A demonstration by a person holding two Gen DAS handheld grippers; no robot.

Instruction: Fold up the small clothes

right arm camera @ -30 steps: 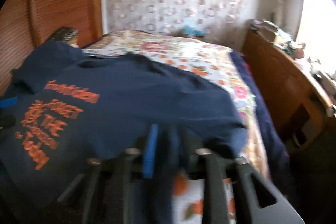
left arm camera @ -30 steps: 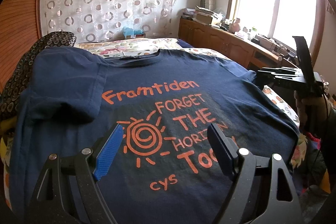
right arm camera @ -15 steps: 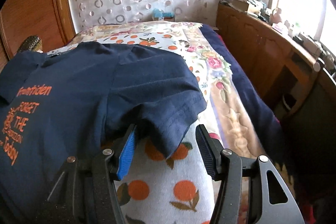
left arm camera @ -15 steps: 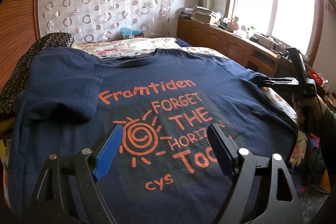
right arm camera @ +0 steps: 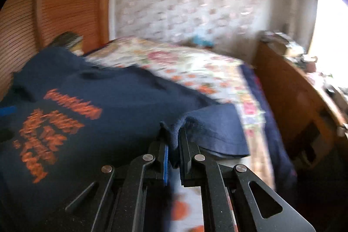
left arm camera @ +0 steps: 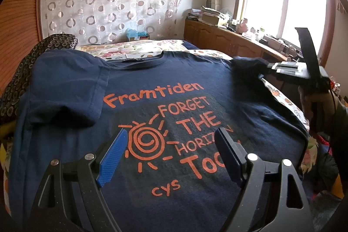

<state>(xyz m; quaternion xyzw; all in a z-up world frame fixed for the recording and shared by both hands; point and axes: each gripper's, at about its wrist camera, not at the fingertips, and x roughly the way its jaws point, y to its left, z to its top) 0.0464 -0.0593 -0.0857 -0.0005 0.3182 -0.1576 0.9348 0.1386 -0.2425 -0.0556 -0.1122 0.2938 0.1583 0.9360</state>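
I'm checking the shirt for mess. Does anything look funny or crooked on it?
Yes. The navy T-shirt lies mostly flat, but one sleeve is folded in over the chest. The other sleeve is bunched up, pinched in the right tool. No tear or stain shows.

My left gripper [left arm camera: 171,158] hovers with its jaws spread wide. My right gripper [right arm camera: 173,142] is clamped tight, cloth pinched between its fingers.

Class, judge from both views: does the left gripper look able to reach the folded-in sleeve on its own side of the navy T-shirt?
Probably yes. The left gripper hangs open over the print, and the sleeve lies uncovered just beyond its blue finger.
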